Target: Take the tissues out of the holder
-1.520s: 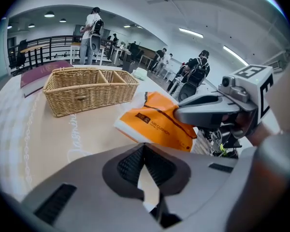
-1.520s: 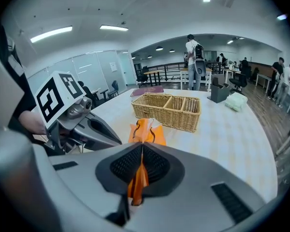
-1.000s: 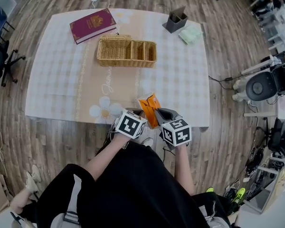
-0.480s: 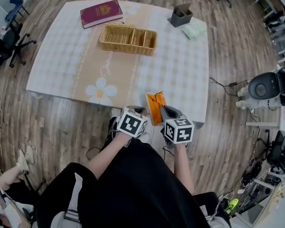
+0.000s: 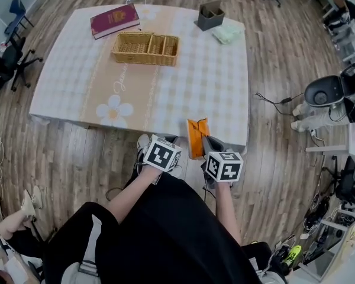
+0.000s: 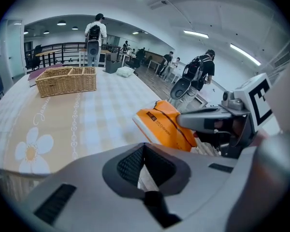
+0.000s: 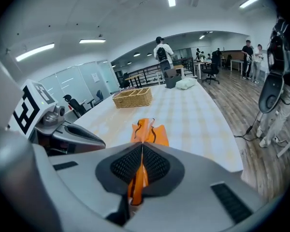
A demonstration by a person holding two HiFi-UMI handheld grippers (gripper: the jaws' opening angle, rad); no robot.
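An orange tissue pack (image 5: pixel 197 138) hangs at the table's front edge, upright between the two grippers. My right gripper (image 5: pixel 208 143) is shut on it; in the right gripper view the orange pack (image 7: pixel 147 129) is pinched between the black pads (image 7: pixel 157 164). My left gripper (image 5: pixel 168 139) sits just left of the pack, apart from it. In the left gripper view its tips (image 6: pixel 145 146) meet, with only a pale sliver behind them, and the pack (image 6: pixel 164 124) shows ahead to the right. Far off on the table stand a dark holder box (image 5: pixel 209 15) and a pale green tissue pile (image 5: pixel 227 34).
A wicker basket (image 5: pixel 145 47) and a red book (image 5: pixel 114 20) lie on the far half of the checked table (image 5: pixel 59 81). Office chairs (image 5: pixel 12 58) stand at the left, a round grey machine (image 5: pixel 325 96) with cables at the right. People walk in the background.
The head view has shifted, so the table sits farther up the frame. Both grippers stay at the front edge, and the right one keeps hold of the orange pack.
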